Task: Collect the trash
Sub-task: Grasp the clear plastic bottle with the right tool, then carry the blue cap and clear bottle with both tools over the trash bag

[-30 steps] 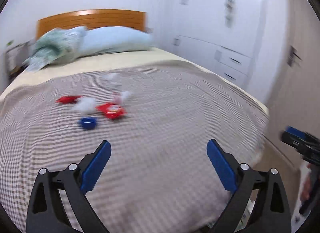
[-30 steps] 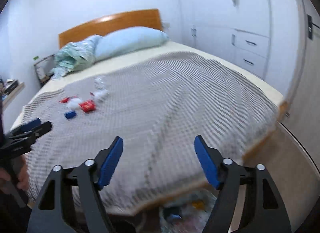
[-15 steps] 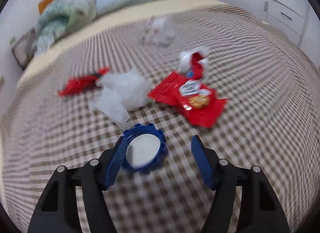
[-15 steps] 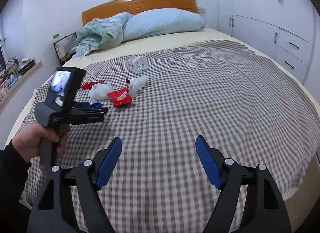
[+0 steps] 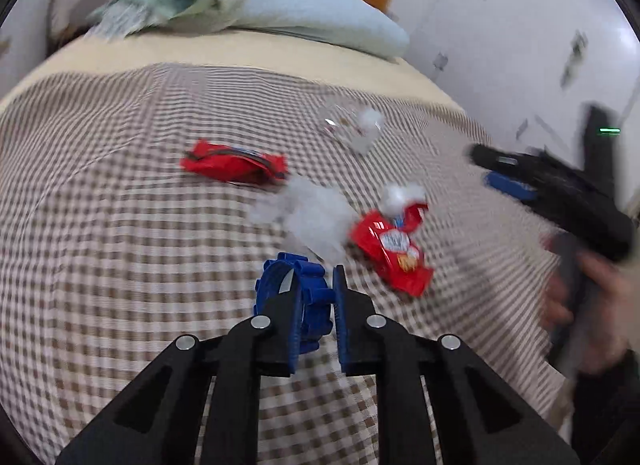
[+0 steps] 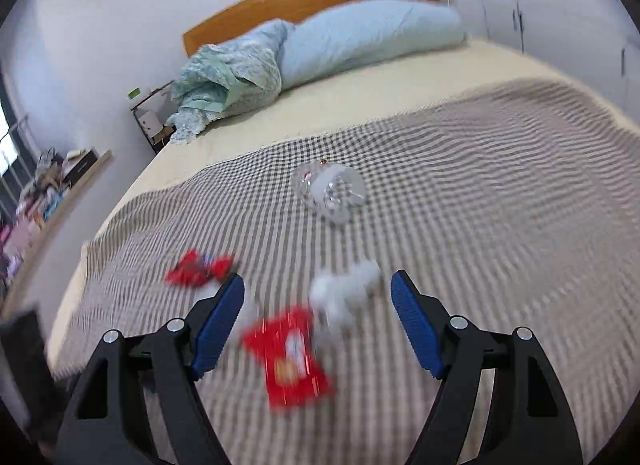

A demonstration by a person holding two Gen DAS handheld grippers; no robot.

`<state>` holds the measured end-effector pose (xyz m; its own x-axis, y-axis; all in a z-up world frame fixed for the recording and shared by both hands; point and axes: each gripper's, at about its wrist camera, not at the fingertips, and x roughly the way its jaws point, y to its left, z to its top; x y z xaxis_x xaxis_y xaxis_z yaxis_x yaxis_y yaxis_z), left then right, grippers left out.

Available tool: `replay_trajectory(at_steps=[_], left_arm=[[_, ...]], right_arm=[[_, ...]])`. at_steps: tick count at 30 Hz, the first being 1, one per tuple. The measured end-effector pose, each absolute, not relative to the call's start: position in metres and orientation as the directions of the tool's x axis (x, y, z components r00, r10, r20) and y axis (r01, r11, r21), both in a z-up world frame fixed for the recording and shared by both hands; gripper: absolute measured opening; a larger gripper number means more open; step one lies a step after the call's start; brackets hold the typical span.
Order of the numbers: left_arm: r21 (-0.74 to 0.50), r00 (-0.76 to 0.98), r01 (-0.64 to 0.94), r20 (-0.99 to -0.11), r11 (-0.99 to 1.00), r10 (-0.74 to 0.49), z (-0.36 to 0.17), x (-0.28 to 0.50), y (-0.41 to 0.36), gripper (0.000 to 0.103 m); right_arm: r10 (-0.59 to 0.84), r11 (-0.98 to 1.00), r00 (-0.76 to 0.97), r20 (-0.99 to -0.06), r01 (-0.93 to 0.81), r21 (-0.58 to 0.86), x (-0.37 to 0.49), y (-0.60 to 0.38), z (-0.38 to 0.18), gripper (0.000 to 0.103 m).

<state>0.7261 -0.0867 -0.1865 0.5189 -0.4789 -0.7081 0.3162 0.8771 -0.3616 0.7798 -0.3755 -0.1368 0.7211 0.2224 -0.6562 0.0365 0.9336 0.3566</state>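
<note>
Left wrist view only: left claw, jaws just narrowed, clamped on the blue cap, tipped on edge on the checked bedspread; a hand at right carrying the right claw.

Right wrist view only: right claw wide, pitched down above the red snack wrapper, white tissue beyond; clear plastic cup farther up the bed.

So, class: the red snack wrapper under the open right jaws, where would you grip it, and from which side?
Probably across the red snack wrapper's narrow middle, coming down from above. It lies flat and long on the checked blanket, so its short width fits between the right gripper's open jaws, which already straddle its upper end beside the white tissue.
</note>
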Motion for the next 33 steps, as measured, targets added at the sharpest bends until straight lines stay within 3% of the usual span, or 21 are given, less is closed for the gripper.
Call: replay_trajectory(at_steps=[6,10,11,12,14,16,23,33], left_arm=[[-0.483,0.583,0.215,-0.634,0.849,-0.508,-0.161,0.747,-0.028,0.011],[-0.522,0.591,0.155,-0.631,0.839,-0.502,-0.162,0.754,0.000,0.011],[-0.536,0.588,0.142,-0.631,0.832,-0.506,-0.163,0.756,0.006,0.011],[-0.551,0.589,0.131,-0.626,0.824,-0.512,-0.163,0.757,0.014,0.011],[-0.571,0.583,0.119,-0.622,0.812,-0.523,-0.162,0.756,0.026,0.011],[-0.577,0.584,0.124,-0.616,0.808,-0.529,-0.162,0.751,0.029,0.011],[-0.602,0.602,0.154,-0.571,0.783,-0.558,-0.146,0.742,0.026,0.011],[-0.576,0.576,0.303,-0.524,0.759,-0.627,-0.107,0.709,-0.023,0.011]], right_arm=[[0.219,0.906,0.681,-0.699,0.123,0.404,0.876,-0.366,-0.161,0.073],[0.192,0.885,0.641,-0.743,0.215,0.414,0.910,-0.365,-0.177,0.071],[0.214,0.862,0.644,-0.735,0.229,0.451,0.915,-0.367,-0.182,0.063],[0.225,0.852,0.637,-0.737,0.239,0.466,0.918,-0.368,-0.185,0.038],[0.278,0.812,0.641,-0.715,0.241,0.532,0.919,-0.369,-0.192,0.027],[0.299,0.796,0.656,-0.693,0.229,0.561,0.914,-0.363,-0.189,0.002],[0.262,0.844,0.736,-0.624,0.139,0.519,0.841,-0.356,-0.116,0.002],[0.157,0.929,0.748,-0.644,0.110,0.354,0.661,-0.383,-0.060,0.002]])
